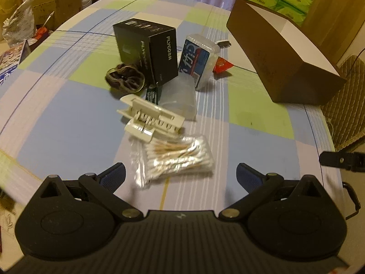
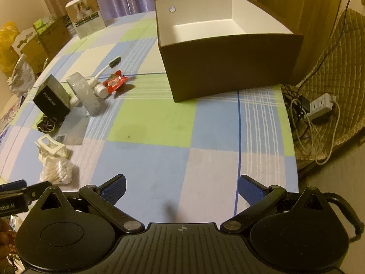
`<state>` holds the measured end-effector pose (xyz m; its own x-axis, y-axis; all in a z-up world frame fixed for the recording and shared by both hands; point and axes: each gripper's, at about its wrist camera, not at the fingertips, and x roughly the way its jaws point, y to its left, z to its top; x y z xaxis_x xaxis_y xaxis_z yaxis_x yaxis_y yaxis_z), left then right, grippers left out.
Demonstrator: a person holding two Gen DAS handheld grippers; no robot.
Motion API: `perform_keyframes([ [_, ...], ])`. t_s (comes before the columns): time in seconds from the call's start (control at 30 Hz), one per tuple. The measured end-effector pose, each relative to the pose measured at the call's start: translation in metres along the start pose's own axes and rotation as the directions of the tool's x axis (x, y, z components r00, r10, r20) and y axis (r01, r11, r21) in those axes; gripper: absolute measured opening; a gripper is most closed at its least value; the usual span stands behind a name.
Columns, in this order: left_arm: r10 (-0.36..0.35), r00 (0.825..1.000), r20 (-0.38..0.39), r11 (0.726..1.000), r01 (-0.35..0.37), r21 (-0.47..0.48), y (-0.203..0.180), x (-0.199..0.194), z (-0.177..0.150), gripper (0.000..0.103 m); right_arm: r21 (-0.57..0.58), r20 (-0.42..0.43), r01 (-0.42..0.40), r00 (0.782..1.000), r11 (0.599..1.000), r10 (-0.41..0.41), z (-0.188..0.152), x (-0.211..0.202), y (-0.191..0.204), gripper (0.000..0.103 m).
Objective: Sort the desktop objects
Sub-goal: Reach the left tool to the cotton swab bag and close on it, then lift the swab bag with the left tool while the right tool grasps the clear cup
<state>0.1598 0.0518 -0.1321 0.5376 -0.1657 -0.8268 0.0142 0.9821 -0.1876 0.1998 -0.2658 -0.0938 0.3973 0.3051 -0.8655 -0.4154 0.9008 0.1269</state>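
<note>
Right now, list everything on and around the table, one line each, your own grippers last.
bag of cotton swabs: one, clear with white tips, nearest the left gripper
hair clip: one, cream, just beyond the swabs
scrunchie: one, dark brown, left of the black box
black box: one, standing mid-table
clear case: one, blue label, right of the black box
red wrapper: one, beside the toothbrush
toothbrush: one, white, dark bristles
brown box: one, open, white inside, empty, far right
power strip: one, grey, on the floor
left gripper: open, empty
right gripper: open, empty
</note>
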Motion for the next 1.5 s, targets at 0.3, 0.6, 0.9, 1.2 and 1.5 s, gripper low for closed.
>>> perform_keyframes([
  [0.3, 0.029, 1.0, -0.008, 0.999, -0.029, 0.016, 0.003, 0.034, 0.012, 0.092, 0.014, -0.025, 0.019, 1.0, 1.0, -0.018, 0.008, 0.012, 0.001, 0.101],
  [0.6, 0.039, 0.999, -0.013, 0.983, -0.036, 0.18, 0.0, 0.04, 0.003, 0.074, 0.021, -0.043, 0.022, 0.999, 1.0, -0.021, 0.014, 0.023, 0.004, 0.101],
  [0.9, 0.007, 0.999, -0.049, 0.963, 0.006, 0.27, 0.013, 0.029, -0.002, 0.069, 0.004, -0.041, -0.007, 0.999, 1.0, 0.007, 0.025, 0.033, 0.02, 0.101],
  [1.2, -0.008, 1.0, -0.025, 0.94, 0.017, 0.339, 0.033, -0.007, 0.006, 0.069, -0.057, 0.005, -0.079, 0.997, 0.995, 0.08, 0.04, 0.038, 0.052, 0.101],
  [1.5, 0.072, 0.994, 0.083, 0.973, -0.089, 0.214, 0.084, -0.021, 0.071, 0.069, -0.17, 0.081, -0.149, 0.983, 0.974, 0.165, 0.058, 0.041, 0.093, 0.101],
])
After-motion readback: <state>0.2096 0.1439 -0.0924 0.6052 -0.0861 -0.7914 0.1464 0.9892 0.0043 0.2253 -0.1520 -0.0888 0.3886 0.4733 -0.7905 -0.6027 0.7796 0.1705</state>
